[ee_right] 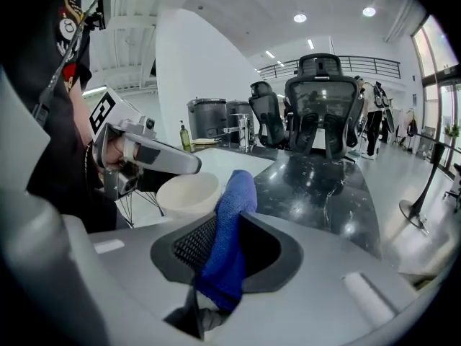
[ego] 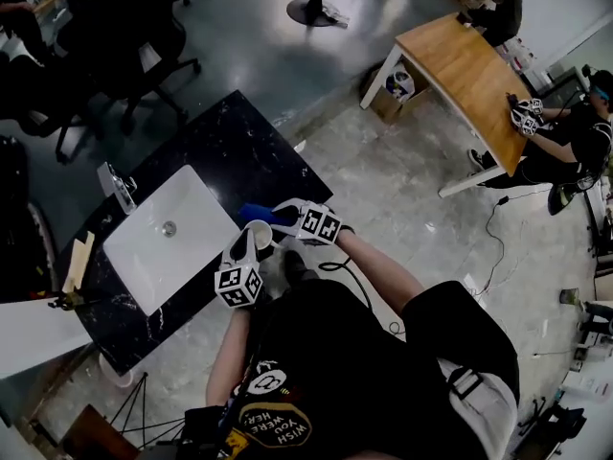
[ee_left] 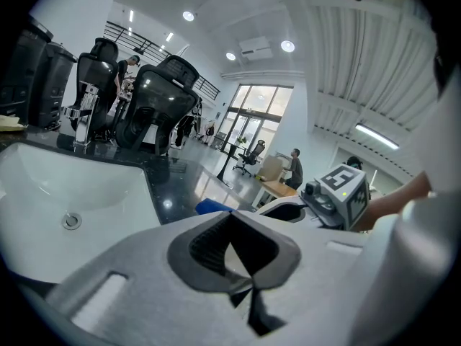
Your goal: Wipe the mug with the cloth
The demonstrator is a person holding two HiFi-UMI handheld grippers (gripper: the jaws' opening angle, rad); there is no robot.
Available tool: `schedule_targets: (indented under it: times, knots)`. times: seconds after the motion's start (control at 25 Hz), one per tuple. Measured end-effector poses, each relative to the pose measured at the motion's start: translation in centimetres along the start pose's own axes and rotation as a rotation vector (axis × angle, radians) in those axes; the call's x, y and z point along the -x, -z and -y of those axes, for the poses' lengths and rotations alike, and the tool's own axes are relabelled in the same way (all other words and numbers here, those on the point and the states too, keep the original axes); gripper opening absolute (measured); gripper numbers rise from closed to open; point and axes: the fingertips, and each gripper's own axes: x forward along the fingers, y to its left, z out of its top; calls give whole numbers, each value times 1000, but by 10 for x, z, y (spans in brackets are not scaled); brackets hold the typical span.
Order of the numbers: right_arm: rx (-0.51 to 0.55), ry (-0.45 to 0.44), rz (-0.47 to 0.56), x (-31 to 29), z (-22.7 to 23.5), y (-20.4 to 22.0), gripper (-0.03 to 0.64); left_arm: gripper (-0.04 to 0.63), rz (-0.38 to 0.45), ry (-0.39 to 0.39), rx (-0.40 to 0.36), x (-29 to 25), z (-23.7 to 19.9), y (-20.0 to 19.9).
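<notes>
In the head view, a white mug (ego: 261, 239) hangs over the front edge of the black counter (ego: 220, 142), with my left gripper (ego: 254, 253) shut on it from below. My right gripper (ego: 285, 218) is shut on a blue cloth (ego: 255, 212) just behind the mug. In the right gripper view the cloth (ee_right: 229, 229) stands up between the pads of the right gripper (ee_right: 223, 254). The mug (ee_right: 189, 192) is close ahead, and a left gripper finger (ee_right: 155, 157) reaches over its rim. The left gripper view shows the mug's rim (ee_left: 284, 209) past the closed jaws and the cloth (ee_left: 212, 206) beyond.
A white sink basin (ego: 196, 214) with a faucet (ego: 117, 188) is set in the counter to the left. Black office chairs (ego: 134, 36) stand behind it. A wooden table (ego: 469, 65) with seated people stands at the far right. A soap bottle (ee_right: 184, 134) stands near the faucet.
</notes>
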Motion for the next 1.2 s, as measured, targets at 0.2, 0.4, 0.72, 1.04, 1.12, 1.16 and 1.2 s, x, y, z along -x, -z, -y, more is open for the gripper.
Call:
schedule_targets:
  times: [0.2, 0.4, 0.72, 1.04, 1.12, 1.16, 1.2]
  knots:
    - [-9, 79, -4, -12, 17, -4, 100, 5, -9, 15, -18, 1, 2, -1]
    - [-143, 285, 29, -23, 56, -15, 148, 4, -17, 28, -23, 4, -1, -4]
    - [-409, 499, 363, 51, 43, -39, 122, 3, 25, 9, -23, 33, -19, -19]
    - [-390, 599, 461, 85, -11, -72, 2, 4, 81, 98, -88, 43, -6, -60]
    - [-373, 598, 469, 80, -27, -84, 2, 3, 77, 128, -115, 45, 3, -65]
    - [-364, 599, 474, 78, -35, -89, 2, 3, 73, 143, -132, 48, 8, -66]
    - [-356, 603, 481, 77, -42, -93, 2, 3, 70, 159, -152, 51, 13, -65]
